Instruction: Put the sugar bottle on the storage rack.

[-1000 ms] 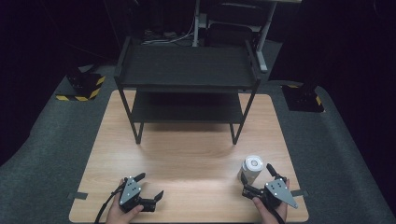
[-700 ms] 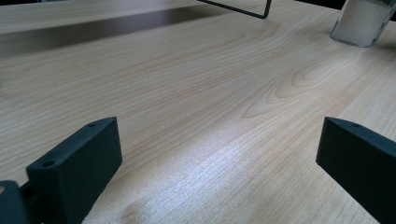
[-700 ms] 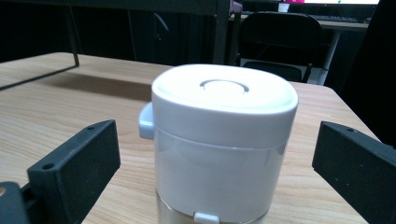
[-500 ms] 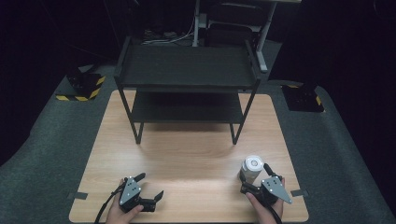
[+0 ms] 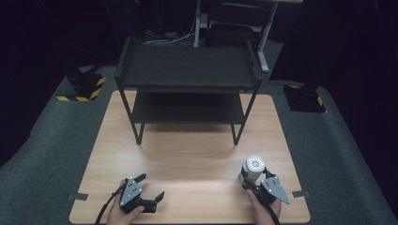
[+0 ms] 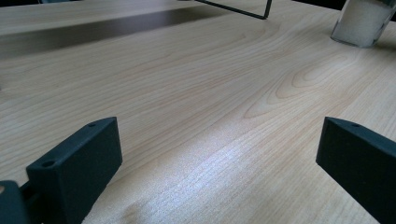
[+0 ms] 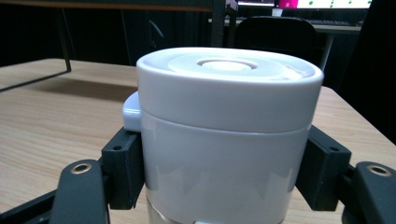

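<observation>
Looking down from the high view, the right gripper [image 5: 257, 179] sat near the table's [image 5: 187, 159] right front corner with its jaws on either side of a white jar [image 5: 254, 168], which stood upright just ahead of the hand; low placement on the body looked chosen to keep the lid free and the grip below the jar's widest band. Well to that gripper's left, the left gripper [image 5: 149, 187] lay near the front edge, jaws spread and holding nothing, apparently parked out of the way. Far ahead of both stood a black two-tier rack [image 5: 187, 77], with a broad stretch of bare wood between it and the grippers, so there was plenty of room to lift and carry forward; to the right gripper's right, though, the table edge was near. From the left gripper view, the two jaws stood wide apart over bare wood, the jar [image 6: 362, 23] far off at upper right and a rack leg [image 6: 267, 8] beyond. From the right gripper view, the jar [image 7: 224, 140] sat between the jaws, each pad close against its side below the lid [image 7: 229, 84]; whether they truly pressed or merely touched I could not tell.
</observation>
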